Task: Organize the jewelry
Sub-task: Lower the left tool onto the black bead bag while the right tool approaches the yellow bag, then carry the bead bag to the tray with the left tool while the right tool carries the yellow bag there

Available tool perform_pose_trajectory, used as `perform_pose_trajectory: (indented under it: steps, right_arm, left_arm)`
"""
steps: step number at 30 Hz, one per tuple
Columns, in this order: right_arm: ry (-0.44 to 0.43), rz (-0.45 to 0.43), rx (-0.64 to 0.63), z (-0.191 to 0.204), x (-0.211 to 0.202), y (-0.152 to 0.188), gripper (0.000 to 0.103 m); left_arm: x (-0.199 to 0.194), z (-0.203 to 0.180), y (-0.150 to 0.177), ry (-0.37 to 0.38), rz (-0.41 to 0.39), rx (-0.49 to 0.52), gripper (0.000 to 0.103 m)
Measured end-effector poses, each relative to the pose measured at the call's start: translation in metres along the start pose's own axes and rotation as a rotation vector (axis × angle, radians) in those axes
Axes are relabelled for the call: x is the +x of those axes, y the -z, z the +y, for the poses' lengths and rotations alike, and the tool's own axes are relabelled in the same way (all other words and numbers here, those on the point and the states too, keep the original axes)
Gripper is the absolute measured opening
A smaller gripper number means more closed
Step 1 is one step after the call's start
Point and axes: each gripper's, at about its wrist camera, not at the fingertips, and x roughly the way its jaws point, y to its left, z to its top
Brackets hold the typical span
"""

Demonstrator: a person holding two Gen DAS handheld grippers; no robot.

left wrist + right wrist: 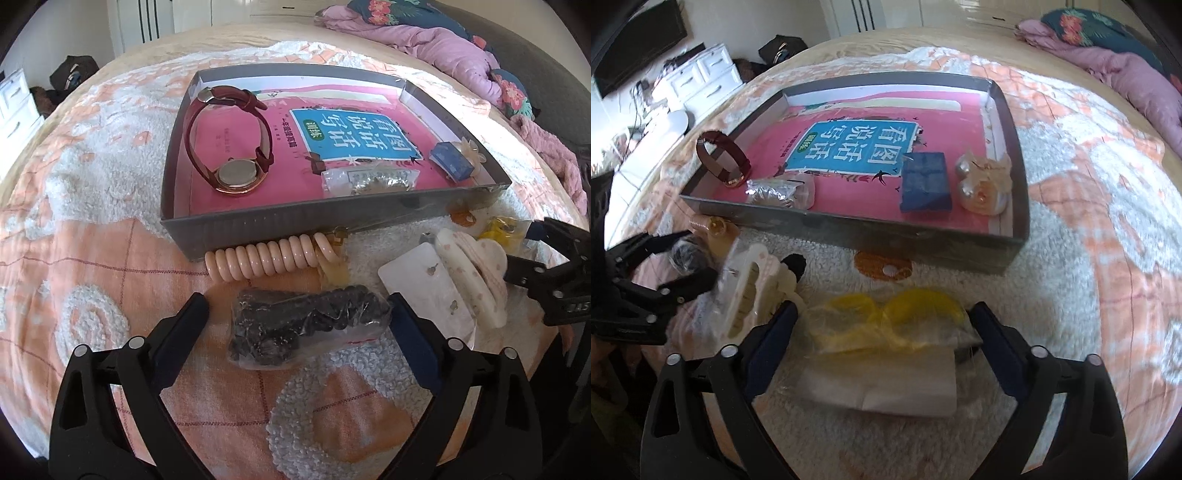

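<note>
A clear bag of black beads (306,328) lies on the bedspread between the fingers of my left gripper (297,308), which is open and straddles it. In the right wrist view the same gripper (701,254) sits around the black bag (685,254). My right gripper (886,314) is open around a clear bag of yellow bangles (886,321) that rests on a white card (886,384). The grey tray (258,225) holds a red watch (229,147), a blue box (452,160), a bagged silver piece (373,181) and pearl-and-flower clips (984,181).
In front of the tray lie a pink coil tie (266,260), an earring card (424,280) and a white hair claw (472,269). A pink quilt (443,48) is heaped at the far right. White drawers (698,81) stand beyond the bed on the left.
</note>
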Motion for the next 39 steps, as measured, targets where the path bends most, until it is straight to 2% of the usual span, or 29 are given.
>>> perform_pose_trajectory:
  steps: [3,5,8,9,20,32,39]
  right_arm:
    - [0.01,-0.012,-0.033,0.003,0.002,0.0,0.087]
    - [0.008,-0.022,-0.043,0.003,0.0,0.001,0.085]
    - [0.003,-0.044,-0.034,0.001,-0.005,0.002,0.082]
    - [-0.003,-0.058,-0.021,-0.003,-0.009,0.002,0.079]
    - [-0.036,-0.118,0.036,-0.012,-0.04,0.013,0.079]
    - [-0.084,-0.18,0.003,0.007,-0.074,0.012,0.079]
    - [-0.095,-0.205,-0.024,0.017,-0.079,-0.001,0.079]
  left_arm:
    - [-0.001,-0.002,0.001,0.002,-0.009,0.014,0.083]
    - [-0.002,-0.003,0.001,0.01,-0.015,0.021,0.075]
    - [-0.004,-0.005,0.002,0.012,-0.02,0.029,0.071]
    - [-0.006,-0.005,0.002,0.016,-0.022,0.027,0.071]
    - [-0.021,0.001,0.006,0.048,-0.036,0.003,0.069]
    - [-0.07,0.018,0.007,0.047,-0.107,-0.03,0.069]
    - [-0.083,0.025,-0.002,0.03,-0.145,-0.042,0.069]
